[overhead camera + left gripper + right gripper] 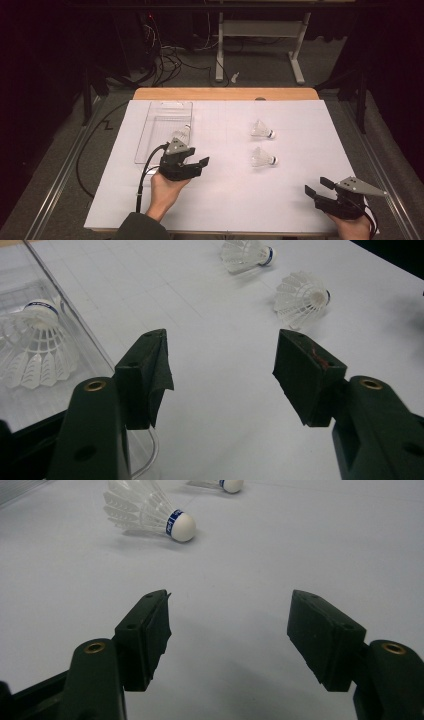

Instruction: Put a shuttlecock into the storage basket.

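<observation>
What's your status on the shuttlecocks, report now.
Left claw open, empty. Right claw open, empty. One shuttlecock in clear bin, two loose on table. Nothing in the way.

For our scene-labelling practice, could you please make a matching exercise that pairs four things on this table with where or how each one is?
Things:
1. shuttlecock with the blue band
2. near shuttlecock
3. left hand-held gripper
4. right hand-held gripper

Places or states:
A. open, at the table's right front corner
B. lying on the white sheet, closer to the person than the far shuttlecock
C. inside the clear tray
D. open, just beside the tray's near end

Pairs: 1-C, 2-B, 3-D, 4-A
</observation>
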`<move>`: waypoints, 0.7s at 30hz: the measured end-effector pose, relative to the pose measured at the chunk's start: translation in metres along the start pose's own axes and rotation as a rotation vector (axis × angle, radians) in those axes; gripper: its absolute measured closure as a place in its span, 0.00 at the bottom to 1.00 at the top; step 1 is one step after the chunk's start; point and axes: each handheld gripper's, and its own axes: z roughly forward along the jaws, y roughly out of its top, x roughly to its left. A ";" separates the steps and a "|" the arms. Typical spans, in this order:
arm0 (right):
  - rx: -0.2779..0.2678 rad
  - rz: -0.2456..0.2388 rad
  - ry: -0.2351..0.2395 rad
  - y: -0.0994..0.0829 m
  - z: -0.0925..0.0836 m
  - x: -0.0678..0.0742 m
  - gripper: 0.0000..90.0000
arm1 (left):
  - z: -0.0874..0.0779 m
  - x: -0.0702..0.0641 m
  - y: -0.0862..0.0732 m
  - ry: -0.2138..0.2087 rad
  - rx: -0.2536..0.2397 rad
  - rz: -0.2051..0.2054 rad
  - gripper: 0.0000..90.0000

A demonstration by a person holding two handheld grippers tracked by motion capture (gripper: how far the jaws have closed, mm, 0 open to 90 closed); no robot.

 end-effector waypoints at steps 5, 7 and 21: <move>0.000 0.000 0.000 0.000 0.000 0.000 0.38 | 0.004 -0.001 0.000 -0.003 0.006 0.000 0.44; 0.000 0.000 0.000 0.000 0.000 0.000 0.38 | 0.004 -0.002 -0.001 -0.004 0.006 0.001 0.45; 0.000 0.001 0.000 0.000 0.000 0.000 0.38 | 0.012 -0.008 -0.002 -0.010 0.021 0.019 0.45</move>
